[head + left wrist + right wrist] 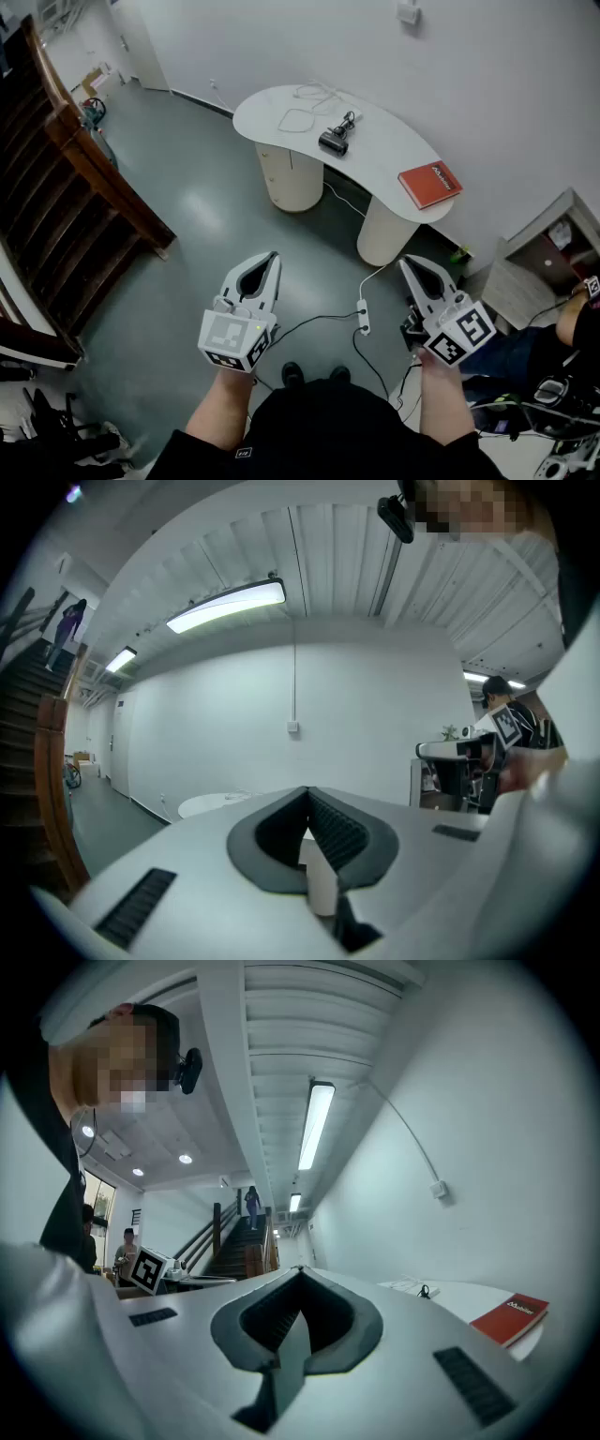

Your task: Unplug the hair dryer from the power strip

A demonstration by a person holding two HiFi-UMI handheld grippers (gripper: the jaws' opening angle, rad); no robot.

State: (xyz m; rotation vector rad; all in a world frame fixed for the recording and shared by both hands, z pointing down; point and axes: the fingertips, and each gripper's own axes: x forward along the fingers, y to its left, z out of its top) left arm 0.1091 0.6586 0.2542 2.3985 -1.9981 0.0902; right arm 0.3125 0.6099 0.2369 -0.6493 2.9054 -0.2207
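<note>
A black hair dryer (333,142) lies on the white curved table (384,150) across the room, with its black cord bunched behind it and thin white cables (300,117) looped beside it. In the right gripper view the hair dryer (427,1291) is a small dark shape on the far table. I cannot make out a power strip on the table. My left gripper (273,256) and right gripper (407,263) are held level above the floor, far short of the table. Both are shut with nothing between the jaws, as the left gripper view (307,790) and the right gripper view (300,1270) also show.
A red book (429,184) lies on the table's right end. A white power strip (363,318) with white and black cables sits on the grey floor between my grippers. A wooden staircase (66,187) runs along the left. A shelf unit (544,253) and a seated person (572,328) are at right.
</note>
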